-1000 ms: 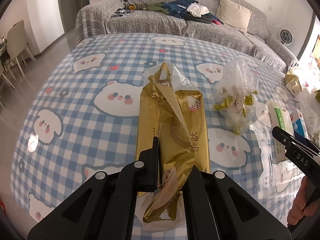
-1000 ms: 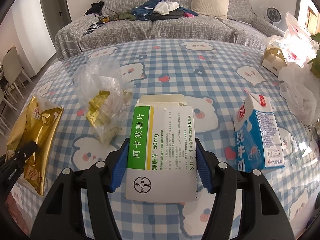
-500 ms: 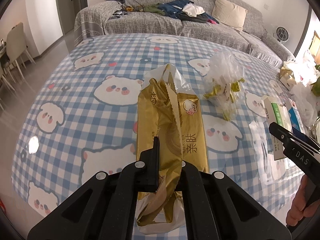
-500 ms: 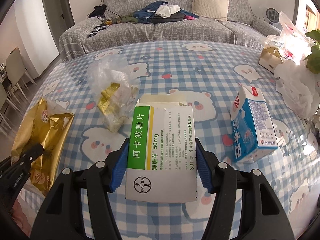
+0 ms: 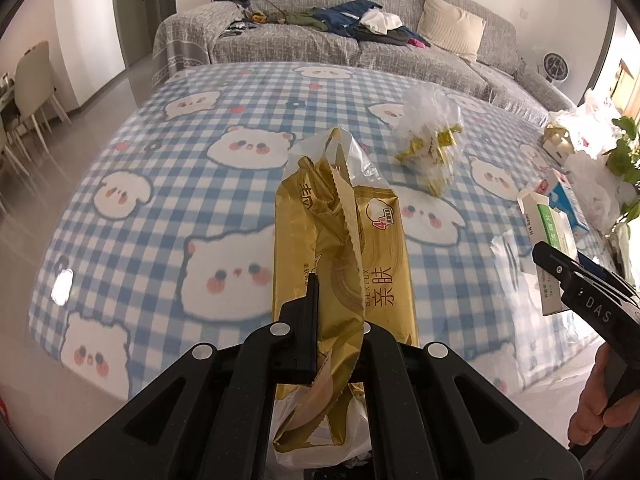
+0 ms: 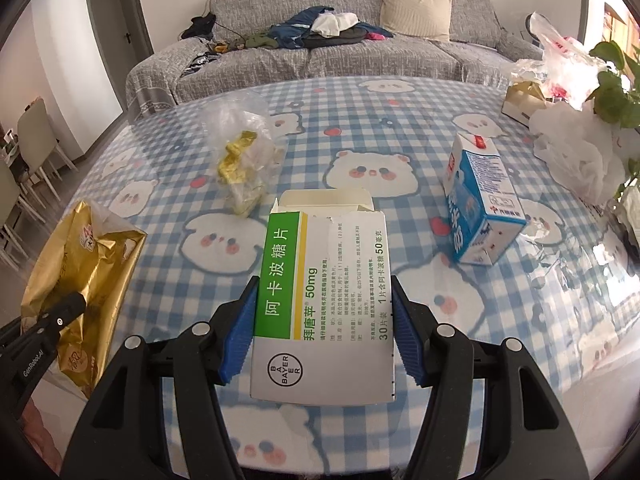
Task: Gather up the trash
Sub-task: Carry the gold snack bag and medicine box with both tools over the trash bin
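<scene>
Above the checked table, my left gripper pinches a gold wrapper tight, while my right gripper clamps a white medicine box.

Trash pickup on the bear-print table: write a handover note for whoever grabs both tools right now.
Left tool: shut on the gold wrapper, lifted off the table.
Right tool: shut on the medicine box, top flap open, also lifted.
Done: two pieces picked up. No bin shows in either view.
Left on the table: clear bag of wrappers, lying milk carton. The white plastic bags at the right edge beside the plant may be trash too; cannot tell.
</scene>
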A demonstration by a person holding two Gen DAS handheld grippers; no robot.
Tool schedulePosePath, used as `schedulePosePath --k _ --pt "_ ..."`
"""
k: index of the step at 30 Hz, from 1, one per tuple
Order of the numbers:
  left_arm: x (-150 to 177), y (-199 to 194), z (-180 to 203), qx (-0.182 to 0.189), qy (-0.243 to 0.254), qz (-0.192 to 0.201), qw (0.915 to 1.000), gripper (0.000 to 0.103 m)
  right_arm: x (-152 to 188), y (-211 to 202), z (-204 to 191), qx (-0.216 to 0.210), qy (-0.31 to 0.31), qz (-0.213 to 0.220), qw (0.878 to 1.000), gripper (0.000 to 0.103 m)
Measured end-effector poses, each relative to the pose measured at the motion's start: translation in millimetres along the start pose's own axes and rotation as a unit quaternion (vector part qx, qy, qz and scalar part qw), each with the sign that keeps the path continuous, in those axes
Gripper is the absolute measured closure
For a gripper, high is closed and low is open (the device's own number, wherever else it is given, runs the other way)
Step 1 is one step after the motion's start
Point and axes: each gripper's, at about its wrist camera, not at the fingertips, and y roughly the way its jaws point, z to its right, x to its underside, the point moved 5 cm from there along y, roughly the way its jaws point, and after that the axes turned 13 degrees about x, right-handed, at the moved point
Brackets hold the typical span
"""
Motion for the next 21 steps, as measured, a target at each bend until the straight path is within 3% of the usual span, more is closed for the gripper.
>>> schedulePosePath --k 21 --pt "69.9 -61.5 10.0 0.021 0.009 0.024 0.9995 0.103 66.9 -71.6 -10.6 -0.025 -0.014 0.03 0.999 0.045"
